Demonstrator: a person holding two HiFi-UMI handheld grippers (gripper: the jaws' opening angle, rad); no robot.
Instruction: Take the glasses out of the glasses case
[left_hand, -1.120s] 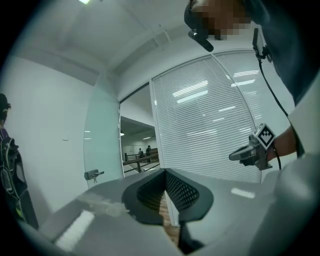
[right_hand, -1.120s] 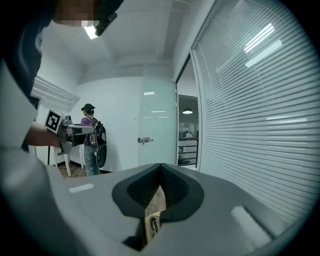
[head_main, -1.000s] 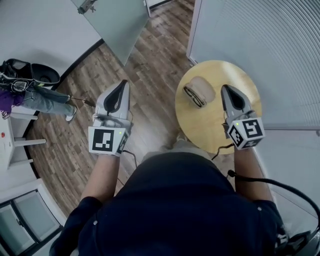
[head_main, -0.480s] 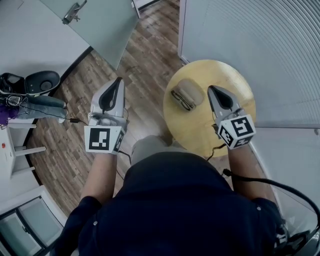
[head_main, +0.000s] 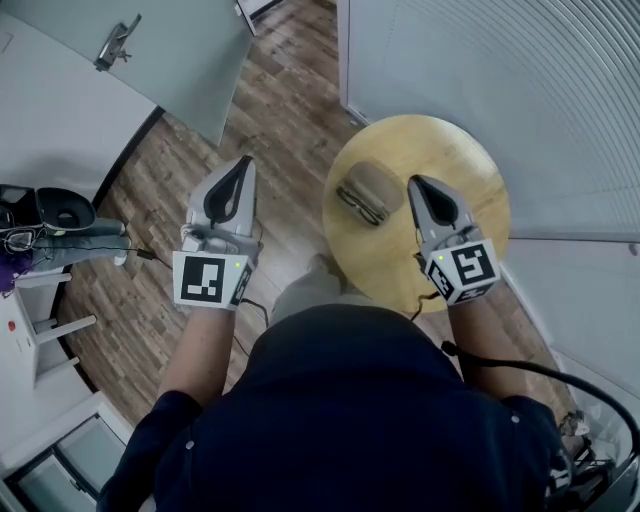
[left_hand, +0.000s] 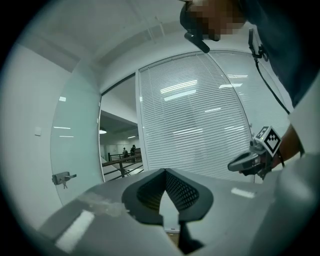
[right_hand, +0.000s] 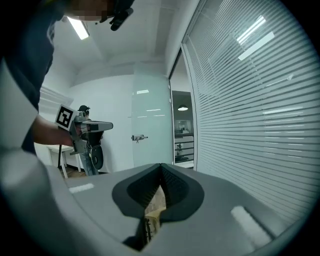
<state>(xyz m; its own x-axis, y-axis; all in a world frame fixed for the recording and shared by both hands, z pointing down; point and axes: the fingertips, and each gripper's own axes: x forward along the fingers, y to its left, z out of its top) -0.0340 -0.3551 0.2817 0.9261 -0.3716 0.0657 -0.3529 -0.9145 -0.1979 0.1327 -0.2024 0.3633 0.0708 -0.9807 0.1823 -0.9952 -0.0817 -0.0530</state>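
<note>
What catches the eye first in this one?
A round wooden table sits at upper right with a tan case lying on it. The right gripper hangs over the table just beside the case, jaws together. The left gripper, also shut, is off over the floor.

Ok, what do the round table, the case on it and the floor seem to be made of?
Round table: light wood or veneer, smooth satin top with faint grain. Glasses case: tan, matte, maybe fabric or faux leather; too small to be sure. Floor: brown wood-look planks, possibly laminate, seams visible.
</note>
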